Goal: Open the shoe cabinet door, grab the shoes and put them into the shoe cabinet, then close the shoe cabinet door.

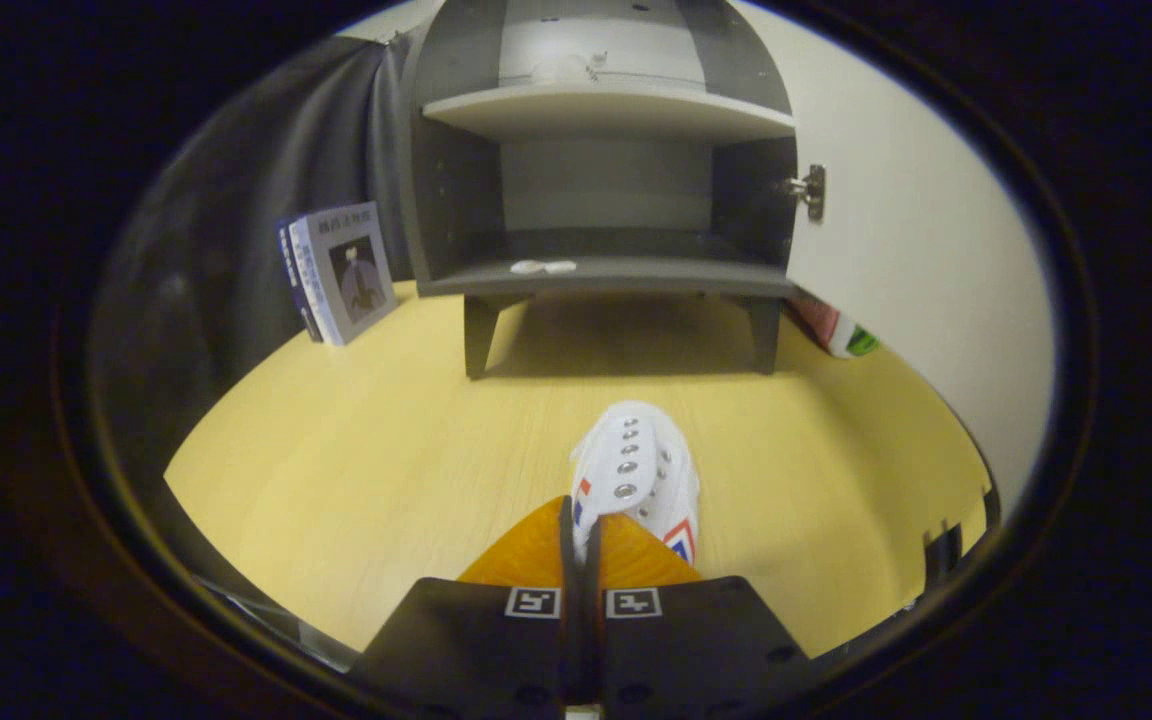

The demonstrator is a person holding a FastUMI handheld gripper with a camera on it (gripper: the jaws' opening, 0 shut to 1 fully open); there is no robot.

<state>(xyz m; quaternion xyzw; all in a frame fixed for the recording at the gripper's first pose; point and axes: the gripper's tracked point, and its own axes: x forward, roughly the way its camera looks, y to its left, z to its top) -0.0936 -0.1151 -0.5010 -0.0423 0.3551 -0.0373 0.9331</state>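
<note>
A white sneaker (641,475) with metal eyelets and red and blue marks points away from me toward the cabinet. My gripper (584,535) is shut on the sneaker's near edge, both fingers pressed close together on it. Beyond the shoe stands the grey shoe cabinet (604,275) on short legs. Its white door (921,260) is swung open to the right, hinge showing. The lower compartment and a shelf (608,110) above it are visible. A small white item (542,267) lies at the front of the lower compartment's floor.
The light wooden tabletop (366,450) runs between me and the cabinet. Books (341,270) lean upright left of the cabinet. A red, white and green pack (841,330) lies by the cabinet's right leg, under the open door.
</note>
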